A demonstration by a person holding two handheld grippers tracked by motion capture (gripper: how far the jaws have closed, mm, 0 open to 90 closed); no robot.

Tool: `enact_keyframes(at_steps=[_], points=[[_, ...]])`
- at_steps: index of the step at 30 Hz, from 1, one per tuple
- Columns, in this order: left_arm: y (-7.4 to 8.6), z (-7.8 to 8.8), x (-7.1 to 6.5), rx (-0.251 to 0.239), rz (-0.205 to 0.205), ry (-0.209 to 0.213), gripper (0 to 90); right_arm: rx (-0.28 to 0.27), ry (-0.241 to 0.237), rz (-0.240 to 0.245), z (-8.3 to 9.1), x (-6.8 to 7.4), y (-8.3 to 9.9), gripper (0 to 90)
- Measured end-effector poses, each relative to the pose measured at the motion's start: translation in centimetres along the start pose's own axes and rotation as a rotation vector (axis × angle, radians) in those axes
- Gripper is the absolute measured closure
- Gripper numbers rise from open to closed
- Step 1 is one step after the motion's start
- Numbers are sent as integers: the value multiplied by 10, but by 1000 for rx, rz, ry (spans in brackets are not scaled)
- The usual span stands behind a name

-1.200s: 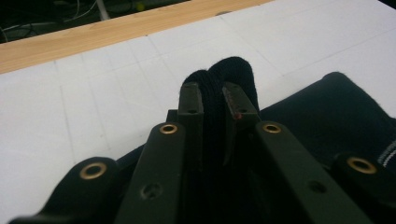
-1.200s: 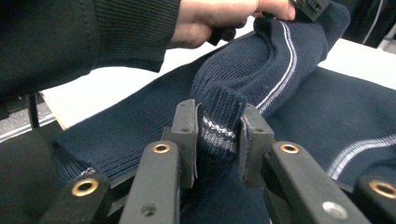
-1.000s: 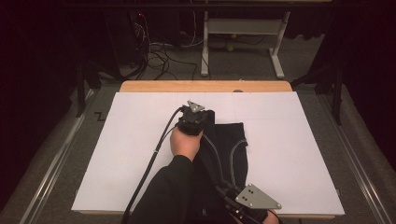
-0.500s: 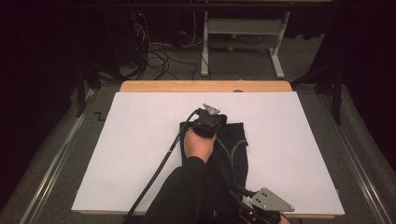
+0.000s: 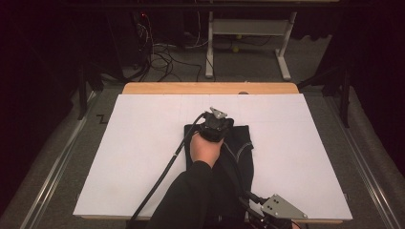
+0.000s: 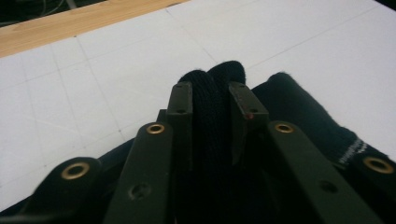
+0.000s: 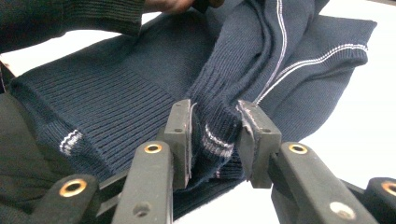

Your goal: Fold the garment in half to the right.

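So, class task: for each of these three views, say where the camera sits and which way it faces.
High view: above the person's side, facing forward and down on the table; forearm and left hand-held gripper show.
Left gripper view: on that gripper, along jaws pinching the dark sweater.
Right gripper view: on the right hand-held gripper, along jaws holding the sweater's hem.
All share the sweater.

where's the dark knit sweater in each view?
High view: sweater at the middle of the white sheet, partly under the forearm.
Left gripper view: a dark fold pinched between the jaws.
Right gripper view: sweater across the upper frame, ribbed hem between the jaws.
Shared landmark: the white sheet.
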State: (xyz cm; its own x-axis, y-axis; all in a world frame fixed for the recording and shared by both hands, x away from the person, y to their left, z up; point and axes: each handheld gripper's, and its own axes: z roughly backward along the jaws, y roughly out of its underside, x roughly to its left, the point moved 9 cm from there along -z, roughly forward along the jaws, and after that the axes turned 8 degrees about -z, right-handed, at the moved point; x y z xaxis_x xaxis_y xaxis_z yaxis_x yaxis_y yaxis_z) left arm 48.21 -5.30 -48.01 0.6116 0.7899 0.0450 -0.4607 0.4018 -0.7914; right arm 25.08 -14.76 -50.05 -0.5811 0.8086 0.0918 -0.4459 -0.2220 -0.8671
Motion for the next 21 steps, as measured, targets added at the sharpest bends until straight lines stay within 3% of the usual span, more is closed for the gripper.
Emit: enact_keyframes(at_steps=[21], points=[[-6,7,-2,-46,27,33,528,-38,5,25,8,4,-7,672]])
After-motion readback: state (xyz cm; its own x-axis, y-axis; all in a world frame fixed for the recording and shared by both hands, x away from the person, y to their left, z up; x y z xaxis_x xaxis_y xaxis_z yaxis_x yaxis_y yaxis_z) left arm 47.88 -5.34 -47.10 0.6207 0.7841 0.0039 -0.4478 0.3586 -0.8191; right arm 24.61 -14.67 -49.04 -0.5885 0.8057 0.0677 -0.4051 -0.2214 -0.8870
